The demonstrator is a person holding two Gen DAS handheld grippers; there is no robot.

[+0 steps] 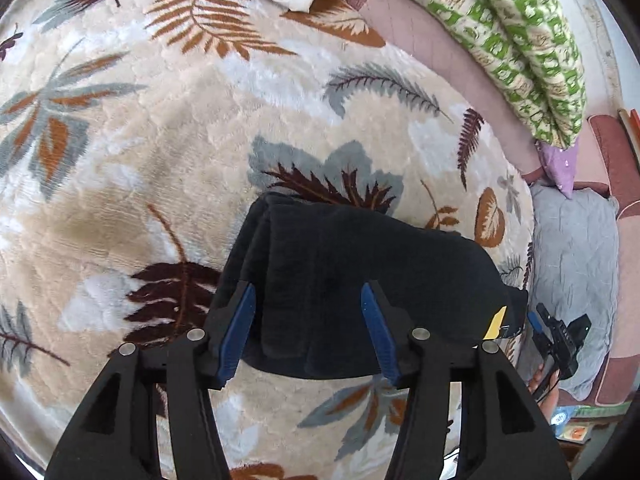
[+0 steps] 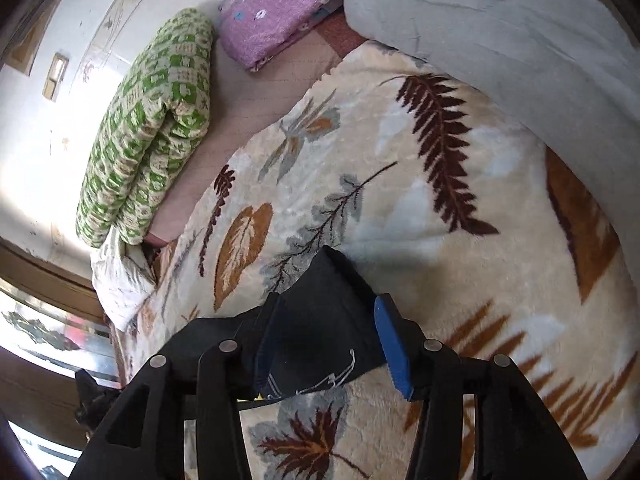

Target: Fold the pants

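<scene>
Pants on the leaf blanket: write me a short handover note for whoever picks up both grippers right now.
Left gripper: open, over the pants, pads clear of the cloth.
Right gripper: open, at the other end of the pants; nothing is gripped.
Pants: dark, folded into a compact layered bundle, lying flat on the leaf blanket, with a yellow tag showing at one end.
Done: the fold looks complete and both grippers have let go.
Left: probably just pull both grippers back, and square up the edges if a layer has slipped.
</scene>
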